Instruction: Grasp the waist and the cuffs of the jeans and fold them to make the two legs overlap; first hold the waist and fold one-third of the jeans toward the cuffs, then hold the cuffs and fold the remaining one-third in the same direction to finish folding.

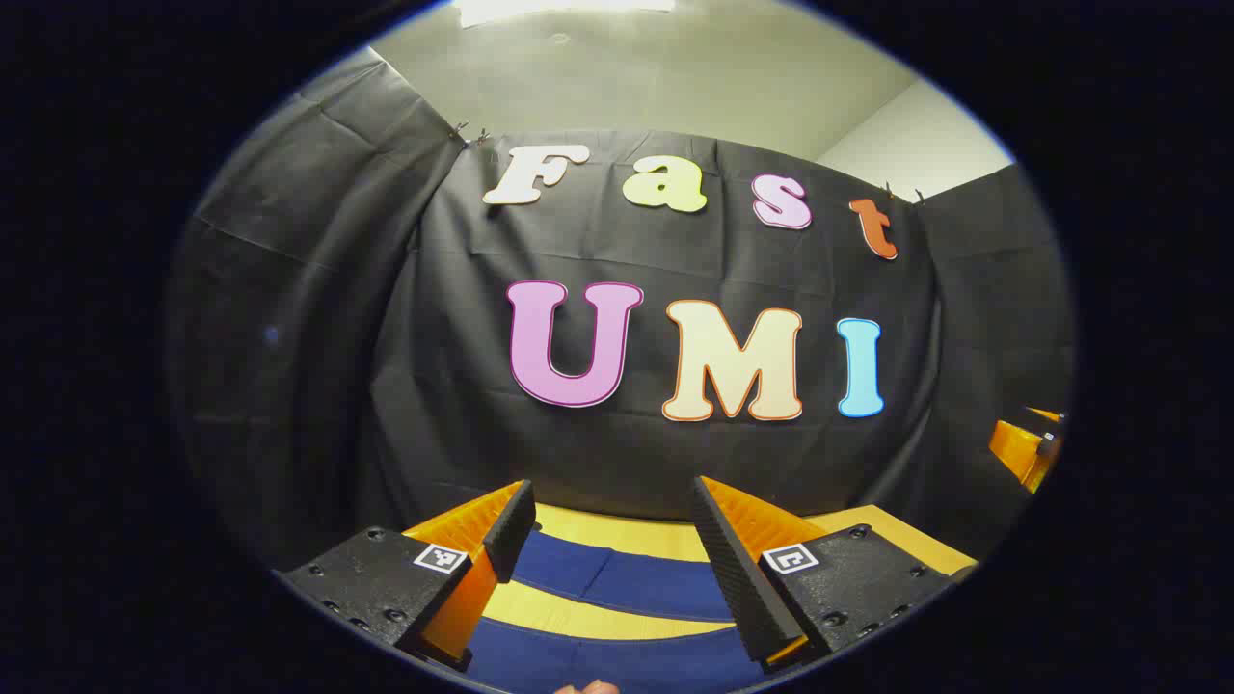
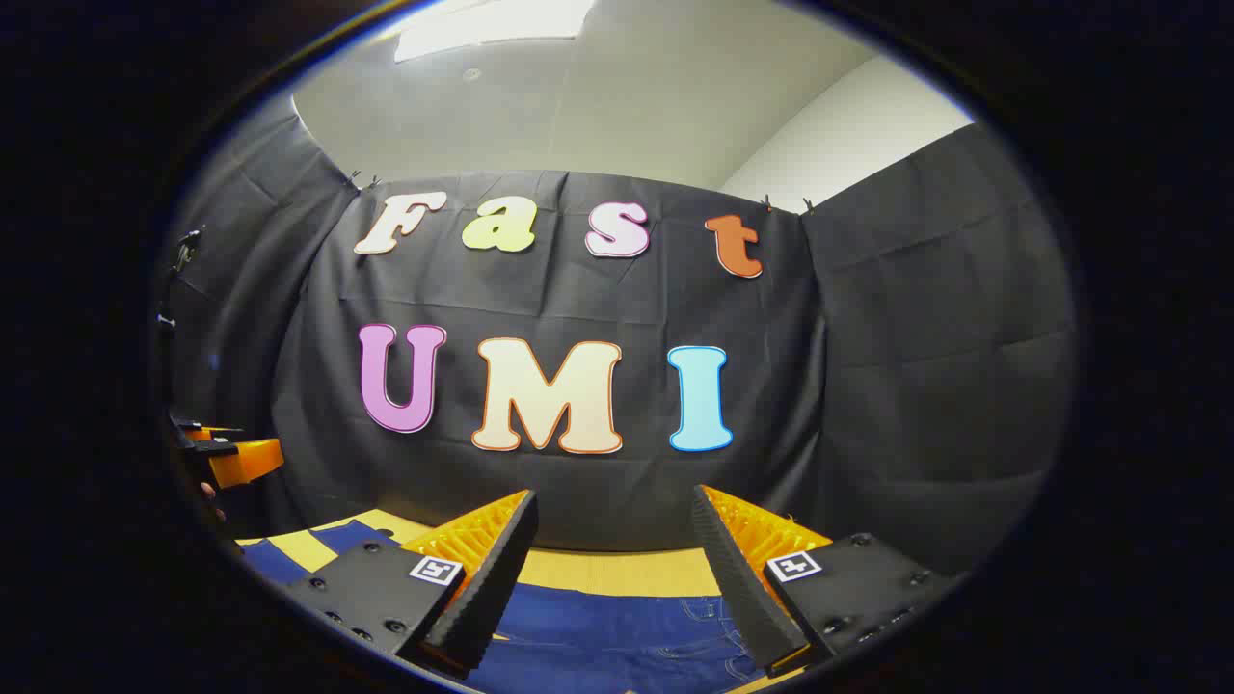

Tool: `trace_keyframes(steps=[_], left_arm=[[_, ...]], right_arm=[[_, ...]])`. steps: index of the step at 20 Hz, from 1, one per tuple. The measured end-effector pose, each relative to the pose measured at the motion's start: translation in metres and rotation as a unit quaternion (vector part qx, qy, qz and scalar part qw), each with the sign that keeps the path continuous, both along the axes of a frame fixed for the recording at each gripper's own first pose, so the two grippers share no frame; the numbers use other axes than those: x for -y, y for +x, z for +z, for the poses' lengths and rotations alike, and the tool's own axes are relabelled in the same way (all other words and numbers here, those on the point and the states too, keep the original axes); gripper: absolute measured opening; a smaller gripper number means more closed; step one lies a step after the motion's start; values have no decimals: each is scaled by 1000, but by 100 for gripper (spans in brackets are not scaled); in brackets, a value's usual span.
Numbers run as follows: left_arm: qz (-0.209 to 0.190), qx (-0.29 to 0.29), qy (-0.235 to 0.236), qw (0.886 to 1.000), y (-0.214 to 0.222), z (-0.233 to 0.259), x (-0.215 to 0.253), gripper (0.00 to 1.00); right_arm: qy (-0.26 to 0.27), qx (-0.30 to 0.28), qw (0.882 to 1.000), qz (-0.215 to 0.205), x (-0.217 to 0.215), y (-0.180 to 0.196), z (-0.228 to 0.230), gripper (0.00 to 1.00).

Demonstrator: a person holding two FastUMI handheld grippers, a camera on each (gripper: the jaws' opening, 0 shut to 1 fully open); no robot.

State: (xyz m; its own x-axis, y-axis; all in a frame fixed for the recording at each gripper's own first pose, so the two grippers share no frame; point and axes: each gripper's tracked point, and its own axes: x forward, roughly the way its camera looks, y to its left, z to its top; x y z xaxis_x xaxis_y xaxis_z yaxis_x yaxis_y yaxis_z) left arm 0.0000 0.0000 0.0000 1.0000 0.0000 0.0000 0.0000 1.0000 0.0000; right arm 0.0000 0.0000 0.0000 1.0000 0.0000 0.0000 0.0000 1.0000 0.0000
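Note:
Dark blue jeans lie flat on a yellow wooden table. In the left gripper view the two legs (image 1: 617, 583) run as separate blue bands with a strip of table between them. My left gripper (image 1: 613, 516) hangs open above them with nothing between its fingers. In the right gripper view the waist end of the jeans (image 2: 617, 636), with stitching and a pocket, lies under my right gripper (image 2: 614, 520), which is also open and empty. The other gripper (image 2: 236, 458) shows at the far left of that view.
The yellow table (image 1: 897, 540) ends at the black cloth wall close behind the jeans. The other gripper (image 1: 1027, 448) shows at the right edge of the left gripper view. A fingertip (image 1: 588, 687) peeks in at the bottom of the same view.

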Motion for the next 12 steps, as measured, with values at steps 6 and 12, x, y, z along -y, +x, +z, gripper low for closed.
trace_keyframes(steps=[6, 12], left_arm=[[12, -14, 2, 1000, -3, -11, -12, 93], [17, -22, 0, 1000, -5, -16, -19, 94]], right_arm=[[1, -6, 1000, 5, -4, 2, -4, 100], [3, -5, 1000, 7, -9, 3, -5, 97]])
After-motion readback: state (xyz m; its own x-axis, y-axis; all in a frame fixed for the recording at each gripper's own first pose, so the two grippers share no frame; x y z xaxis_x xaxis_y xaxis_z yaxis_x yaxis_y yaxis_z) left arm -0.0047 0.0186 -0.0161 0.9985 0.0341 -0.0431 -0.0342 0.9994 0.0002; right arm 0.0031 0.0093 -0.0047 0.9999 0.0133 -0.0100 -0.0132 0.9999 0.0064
